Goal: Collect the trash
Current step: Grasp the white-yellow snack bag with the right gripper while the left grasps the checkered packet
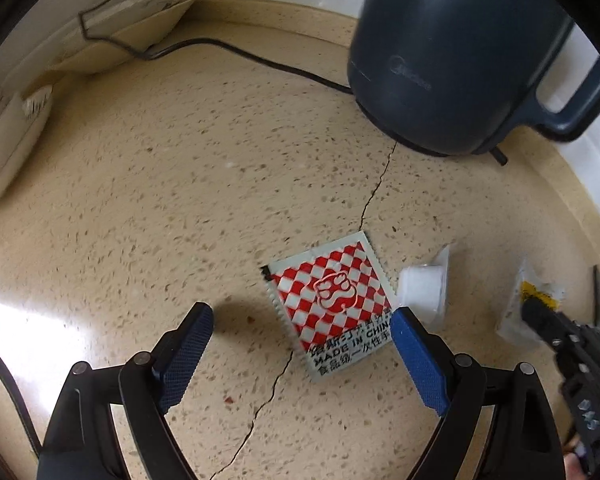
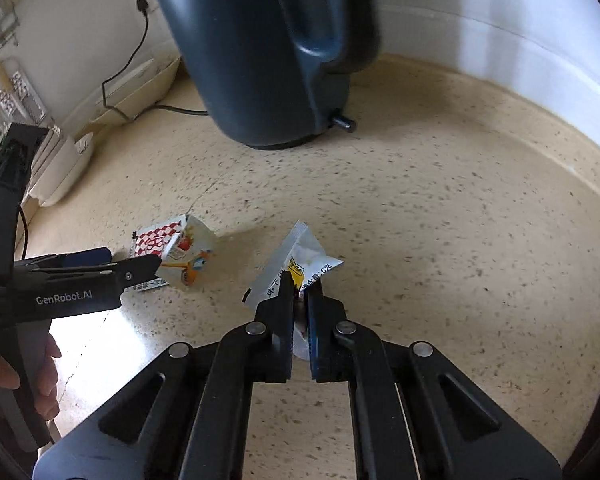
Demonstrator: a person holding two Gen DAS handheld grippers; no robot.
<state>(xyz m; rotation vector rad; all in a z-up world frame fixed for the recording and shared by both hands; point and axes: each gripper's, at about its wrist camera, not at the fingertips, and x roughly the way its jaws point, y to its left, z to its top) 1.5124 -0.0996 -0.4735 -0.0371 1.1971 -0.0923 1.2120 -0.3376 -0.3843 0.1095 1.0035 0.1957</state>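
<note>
My right gripper [image 2: 299, 300] is clamped on a crinkled silver sachet with a yellow label [image 2: 300, 258], its long axis running away from me, the free end pointing toward the kettle and lifted a little off the speckled beige stone counter [image 2: 440, 220]. My left gripper [image 1: 300, 344] hangs wide apart over a flat red-and-white checkered square packet [image 1: 332, 296], which lies on the counter turned corner-up like a diamond, between my blue pads [image 1: 186, 356] but untouched. Just beside it sits a small white plastic cup [image 1: 422, 290]. Farther back stands a dark blue electric kettle [image 1: 452, 60], its black cord [image 1: 236, 48] trailing toward the wall.
</note>
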